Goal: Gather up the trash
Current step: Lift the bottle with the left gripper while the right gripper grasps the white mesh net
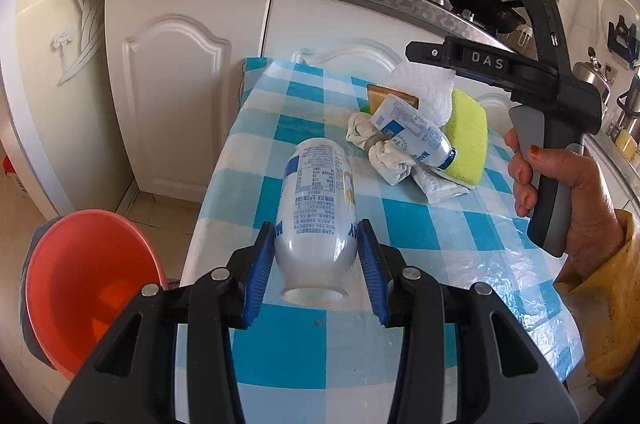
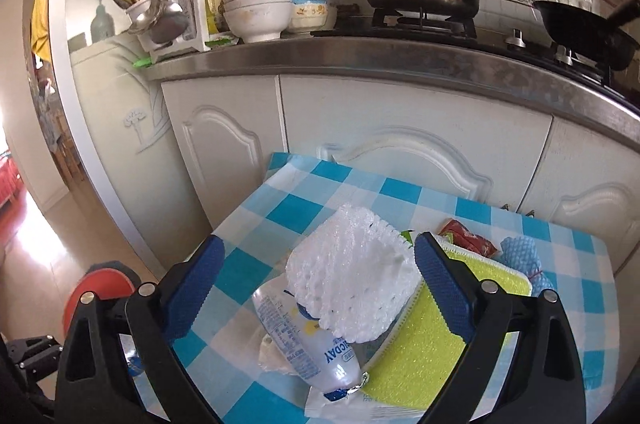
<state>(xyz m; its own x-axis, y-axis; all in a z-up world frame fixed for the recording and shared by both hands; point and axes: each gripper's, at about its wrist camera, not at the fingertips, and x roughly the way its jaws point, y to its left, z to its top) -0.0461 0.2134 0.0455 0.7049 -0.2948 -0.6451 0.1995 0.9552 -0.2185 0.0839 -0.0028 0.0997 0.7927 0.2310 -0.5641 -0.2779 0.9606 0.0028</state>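
Observation:
My left gripper is shut on a white plastic bottle, its blue pads pressing both sides near the open mouth, low over the checked table. A pile of trash lies further back: a second bottle, crumpled tissue, a white wrapper and white foam netting. My right gripper hangs open above that pile. The foam netting and the second bottle lie between its jaws, untouched by the left pad.
An orange bin stands on the floor left of the table. A yellow-green sponge, a red wrapper and blue netting lie at the right. White cabinets under a counter with pots close off the far side.

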